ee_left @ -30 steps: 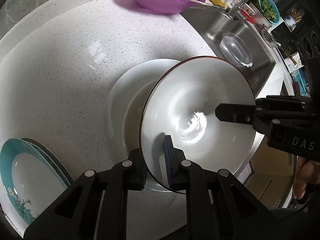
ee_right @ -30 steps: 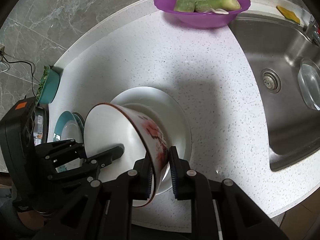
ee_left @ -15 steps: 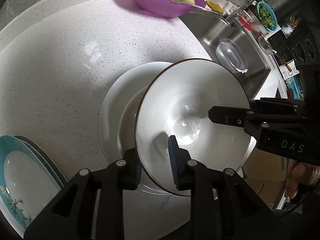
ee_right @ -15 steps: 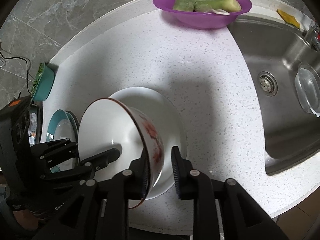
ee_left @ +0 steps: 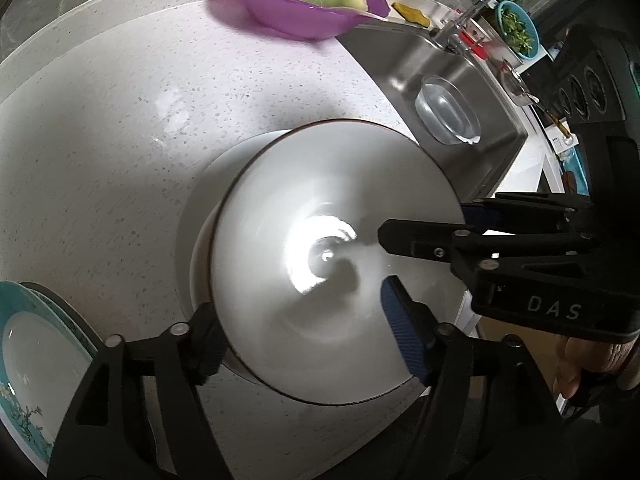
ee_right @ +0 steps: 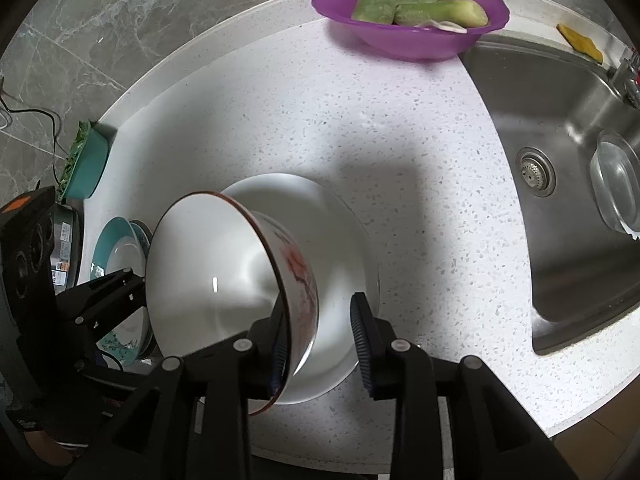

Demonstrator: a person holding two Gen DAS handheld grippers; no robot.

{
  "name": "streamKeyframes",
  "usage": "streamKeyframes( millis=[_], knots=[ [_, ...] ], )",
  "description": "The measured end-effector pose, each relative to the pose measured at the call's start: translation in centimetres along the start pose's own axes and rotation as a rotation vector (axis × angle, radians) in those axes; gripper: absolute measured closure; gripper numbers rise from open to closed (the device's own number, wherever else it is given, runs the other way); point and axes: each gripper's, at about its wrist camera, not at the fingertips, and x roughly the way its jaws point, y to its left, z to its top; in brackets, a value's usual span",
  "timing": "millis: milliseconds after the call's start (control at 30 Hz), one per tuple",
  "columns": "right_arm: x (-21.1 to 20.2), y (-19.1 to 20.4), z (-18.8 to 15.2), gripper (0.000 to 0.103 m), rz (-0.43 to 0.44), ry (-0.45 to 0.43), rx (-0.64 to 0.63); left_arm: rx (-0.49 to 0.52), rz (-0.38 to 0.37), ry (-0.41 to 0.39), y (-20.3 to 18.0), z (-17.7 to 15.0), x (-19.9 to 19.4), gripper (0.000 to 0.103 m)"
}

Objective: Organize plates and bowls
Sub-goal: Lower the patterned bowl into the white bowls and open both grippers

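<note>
White bowl [ee_left: 336, 264] with the red pattern now sits in the white plate [ee_right: 320, 216], mid-counter. We've just been opening both jaws: left gripper [ee_left: 304, 332] wide, right gripper [ee_right: 320, 336] narrower, rim between but unpinched. Teal plates [ee_left: 36, 360] at 8 o'clock remain. Bowl's foot is hidden.
</note>
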Motion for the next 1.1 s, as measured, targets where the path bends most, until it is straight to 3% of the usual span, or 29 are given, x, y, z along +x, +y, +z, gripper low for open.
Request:
streamKeyframes(
  millis=[33,200,600,767,1100],
  knots=[
    [0.0,0.0,0.0,0.071,-0.003,0.003,-0.004,0.008,0.006,-0.002,-0.1,0.1,0.0,0.018],
    [0.3,0.1,-0.2,0.075,-0.001,0.012,-0.008,0.02,0.023,-0.023,-0.2,0.1,-0.1,0.006],
    [0.4,0.5,-0.1,0.076,-0.023,0.025,-0.055,0.039,0.026,-0.017,-0.2,-0.1,-0.6,0.004],
    [0.5,1.2,0.0,0.091,-0.022,0.034,-0.093,0.048,0.03,-0.001,-0.4,-0.1,-0.9,0.004],
    [0.0,1.6,0.0,0.095,-0.028,0.023,-0.146,0.04,0.048,0.029,-0.4,0.2,-1.3,0.0]
  ],
)
